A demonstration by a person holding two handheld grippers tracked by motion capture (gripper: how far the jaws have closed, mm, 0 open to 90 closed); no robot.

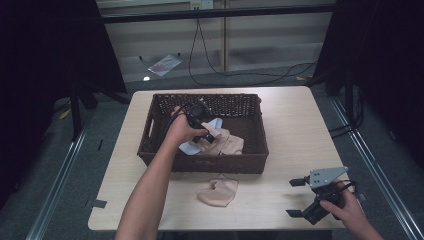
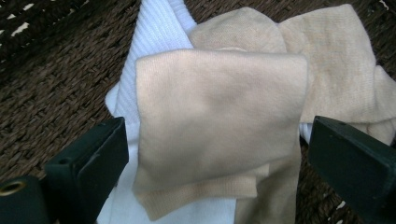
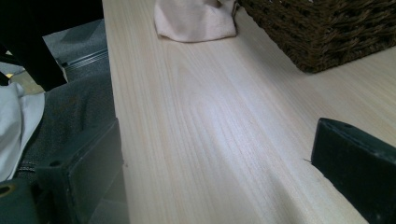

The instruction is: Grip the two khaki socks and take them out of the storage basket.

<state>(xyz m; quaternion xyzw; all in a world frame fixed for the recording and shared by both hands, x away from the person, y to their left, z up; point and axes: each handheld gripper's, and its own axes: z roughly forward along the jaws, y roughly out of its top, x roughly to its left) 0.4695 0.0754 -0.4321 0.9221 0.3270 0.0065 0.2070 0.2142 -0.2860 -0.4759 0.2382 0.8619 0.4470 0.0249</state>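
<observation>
Looking at a beige sock [image 2: 219, 126] lying folded on top of the pile, sitting inside the basket [image 1: 205, 165] toward its near side. Resting partly over a white sock [image 2: 159, 32] and bunching up against more beige fabric behind it.

Hovering right over it with the left tongs [image 2: 217, 154], jaws wide apart, one on each side of the sock and not clamping anything. Could be letting go, could be lining up a grab, honestly not telling which from this.

Moving outward: spotting a loose sock [image 1: 218, 191] lying on the table [image 1: 295, 130] just in front of the basket, close to the wicker wall but not in it. Showing up in the right gripper view too, as a loose sock [image 3: 194, 21] at the far end of the wood.

Parking the right tongs [image 1: 296, 197] well off to the side near the table's front right corner, jaws apart, holding nothing, pointing across bare wood.

Guessing at a gather-the-socks-into-the-basket job, so probably sitting more than halfway: a few pieces in, at least that one left outside. Needing a pickup of the loose one next, most likely.
</observation>
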